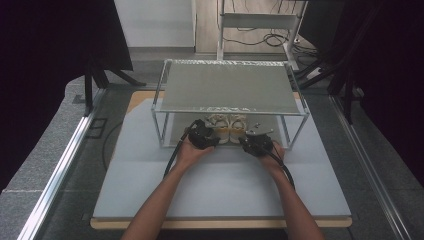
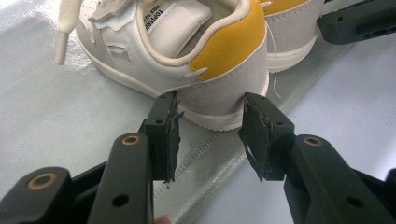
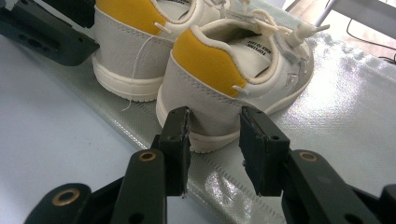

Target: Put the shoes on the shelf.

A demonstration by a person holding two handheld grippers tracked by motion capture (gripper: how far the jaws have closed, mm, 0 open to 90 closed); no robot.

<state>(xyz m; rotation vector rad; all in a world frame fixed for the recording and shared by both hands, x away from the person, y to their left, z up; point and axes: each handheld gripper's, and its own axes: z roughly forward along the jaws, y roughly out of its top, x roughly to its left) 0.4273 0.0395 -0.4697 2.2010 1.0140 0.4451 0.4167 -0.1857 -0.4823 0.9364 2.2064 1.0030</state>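
- High view: pair of small sneakers on the lower shelf (image 1: 175, 131) of a wire rack (image 1: 230, 87) on the bench (image 1: 220, 185), heels toward the person, side by side, touching or nearly so.
- Left gripper (image 2: 211, 122) straddles heel of left sneaker (image 2: 187, 60); fingers (image 2: 166, 130) part-open, at the heel's sides, can't tell if pads press yet.
- Right gripper (image 3: 214, 133) same story on right sneaker (image 3: 233, 79); fingers (image 3: 177, 140) flank the heel, no clear squeeze.
- Handling, my guess: light, kid-size. Suede heel counter + rubber sole rim = stiffest part, decent friction. Upper/tongue soft, will collapse.
- Grab low on heel, across sole edge. Avoid loose laces (image 2: 63, 32) and the low top shelf when pulling out.
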